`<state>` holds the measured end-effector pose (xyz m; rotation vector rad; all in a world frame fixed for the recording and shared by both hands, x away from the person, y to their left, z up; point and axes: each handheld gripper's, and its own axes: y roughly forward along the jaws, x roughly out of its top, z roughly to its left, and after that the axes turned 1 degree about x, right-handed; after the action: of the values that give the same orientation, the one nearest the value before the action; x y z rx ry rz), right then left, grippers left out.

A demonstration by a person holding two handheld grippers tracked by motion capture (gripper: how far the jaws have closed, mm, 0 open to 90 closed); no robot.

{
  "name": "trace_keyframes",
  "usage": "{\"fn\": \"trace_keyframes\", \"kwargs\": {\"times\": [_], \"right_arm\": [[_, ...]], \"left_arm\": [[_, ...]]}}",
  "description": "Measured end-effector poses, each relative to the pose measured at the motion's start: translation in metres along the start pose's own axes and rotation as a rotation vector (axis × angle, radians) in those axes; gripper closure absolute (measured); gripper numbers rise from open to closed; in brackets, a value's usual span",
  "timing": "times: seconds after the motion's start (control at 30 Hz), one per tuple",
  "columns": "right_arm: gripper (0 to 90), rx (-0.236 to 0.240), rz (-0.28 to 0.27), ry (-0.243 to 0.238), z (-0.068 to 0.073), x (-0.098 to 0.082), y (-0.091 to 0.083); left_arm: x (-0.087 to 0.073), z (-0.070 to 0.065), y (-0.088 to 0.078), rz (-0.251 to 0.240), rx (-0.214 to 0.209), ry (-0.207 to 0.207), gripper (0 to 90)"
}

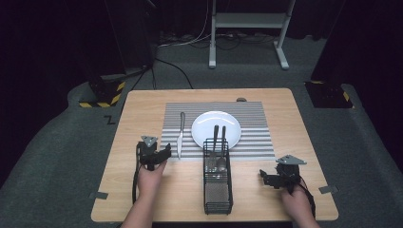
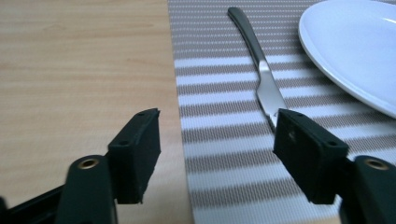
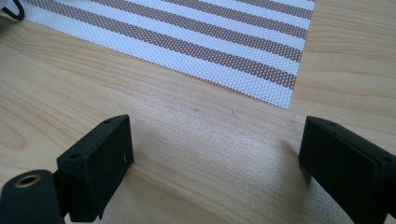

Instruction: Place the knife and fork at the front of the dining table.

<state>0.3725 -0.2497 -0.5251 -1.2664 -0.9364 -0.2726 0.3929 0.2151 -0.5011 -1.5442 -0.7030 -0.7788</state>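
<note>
Each black tool carries a grey three-cornered plate, brass-ringed screw holes, trailing cable.

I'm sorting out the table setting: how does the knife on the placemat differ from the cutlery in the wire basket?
The knife lies flat and alone on the striped placemat, left of the plate; the cutlery stands leaning in the black wire basket, handles over the plate. The knife is set out; the cutlery is not yet. All are plain silver metal.

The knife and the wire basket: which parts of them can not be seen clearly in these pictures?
- Knife: in the left gripper view, its tip is hidden behind one jaw of the left gripper.
- Wire basket: in the high view, the cutlery inside is too small to identify.
- Plate: cut off by the frame edge.
</note>
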Motion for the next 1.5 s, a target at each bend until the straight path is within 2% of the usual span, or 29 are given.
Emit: {"fn": "trace_keyframes", "kwargs": {"times": [0.13,0.2,0.3,0.43,0.5,0.57,0.67,0.7,0.83,0.93,1.03,1.07,1.13,1.27,1.4,1.5], "right_arm": [[9.7,0.001,0.000,0.000,0.000,0.000,0.000],[9.7,0.001,0.000,-0.001,0.000,0.000,0.000],[9.6,0.000,0.000,-0.002,0.000,0.000,0.000],[9.6,0.000,0.000,-0.001,0.000,0.000,0.000],[9.6,-0.001,0.000,-0.001,0.000,0.000,0.000],[9.7,0.000,0.000,-0.001,0.000,0.000,0.000],[9.7,-0.001,0.000,-0.001,0.000,0.000,0.000],[9.7,-0.001,0.000,-0.001,0.000,0.000,0.000],[11.6,-0.004,-0.002,-0.004,0.001,0.000,-0.001],[13.5,-0.009,-0.016,-0.032,0.004,-0.002,-0.003],[13.4,-0.023,-0.063,-0.083,0.009,-0.004,-0.008],[13.4,-0.022,-0.079,-0.084,0.010,-0.004,-0.010],[13.4,-0.005,-0.123,-0.068,0.013,-0.002,-0.015],[13.7,-0.008,-0.234,-0.067,0.026,0.006,-0.029],[13.0,0.032,-0.357,-0.058,0.038,0.020,-0.043],[12.8,0.057,-0.414,-0.037,0.044,0.034,-0.052]], "left_arm": [[-0.015,0.005,-0.014,0.026,0.002,0.034,20.2],[-0.023,0.008,-0.019,0.048,-0.007,0.038,15.1],[-0.034,0.011,-0.026,0.075,0.011,0.078,14.7],[-0.047,0.017,-0.033,0.107,-0.017,0.080,14.5],[-0.052,0.018,-0.036,0.099,0.019,0.101,14.9],[-0.056,0.018,-0.039,0.101,0.036,0.087,14.8],[-0.063,0.017,-0.041,0.112,0.024,0.103,14.7],[-0.064,0.017,-0.042,0.117,0.011,0.096,13.9],[-0.064,0.018,-0.042,0.123,0.004,0.089,12.2],[-0.064,0.018,-0.041,0.127,-0.003,0.096,10.8],[-0.064,0.018,-0.041,0.130,-0.009,0.099,9.1],[-0.064,0.018,-0.041,0.130,-0.009,0.099,8.9],[-0.064,0.018,-0.041,0.130,-0.009,0.099,9.0],[-0.064,0.018,-0.041,0.130,-0.009,0.099,9.0],[-0.064,0.019,-0.042,0.134,-0.011,0.109,8.9],[-0.064,0.019,-0.042,0.134,-0.011,0.109,9.0]]}}
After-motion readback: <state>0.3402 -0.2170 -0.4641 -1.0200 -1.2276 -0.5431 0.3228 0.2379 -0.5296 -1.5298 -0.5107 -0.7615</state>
